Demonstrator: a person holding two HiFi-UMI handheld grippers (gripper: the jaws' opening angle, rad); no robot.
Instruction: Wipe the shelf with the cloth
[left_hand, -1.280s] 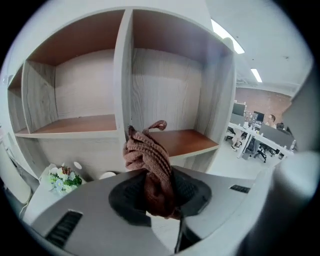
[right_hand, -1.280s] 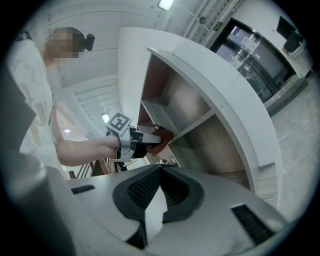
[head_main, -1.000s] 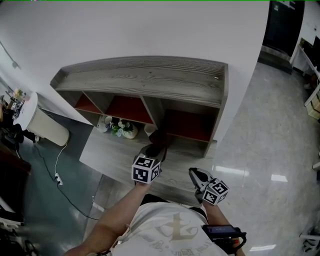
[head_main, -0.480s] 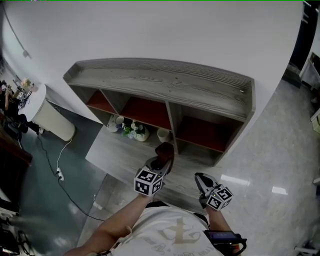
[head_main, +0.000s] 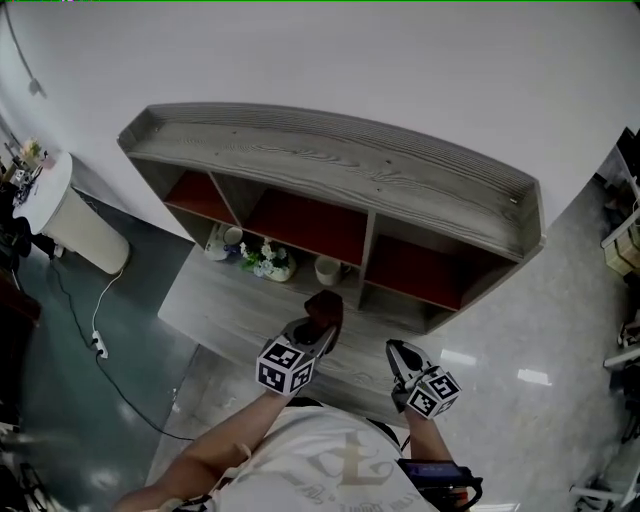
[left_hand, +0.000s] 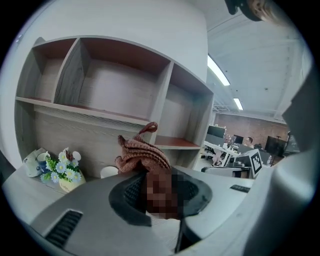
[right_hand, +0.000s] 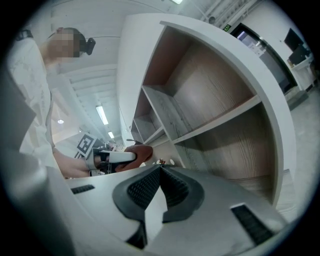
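A grey wooden shelf unit (head_main: 330, 165) with red-backed compartments stands against the white wall. My left gripper (head_main: 312, 330) is shut on a reddish-brown knitted cloth (head_main: 324, 308), held over the lower ledge (head_main: 215, 300) in front of the middle compartment. In the left gripper view the cloth (left_hand: 141, 156) bunches up from the shut jaws, before the shelf's (left_hand: 115, 112) compartments. My right gripper (head_main: 402, 358) hangs to the right, over the ledge's front edge, jaws shut and empty. The right gripper view shows the left gripper (right_hand: 122, 156) with the cloth (right_hand: 140, 152).
On the ledge's left stand a small white mug (head_main: 222, 240), a flower ornament (head_main: 265, 260) and a white cup (head_main: 328, 270). A white bin (head_main: 65, 220) and a cable (head_main: 95, 335) lie on the floor at left. Glossy floor (head_main: 540, 340) lies to the right.
The head view has shifted, so the shelf now sits further right and fuller in frame. Both grippers keep nearly the same place over the ledge; the cloth stays in the left one.
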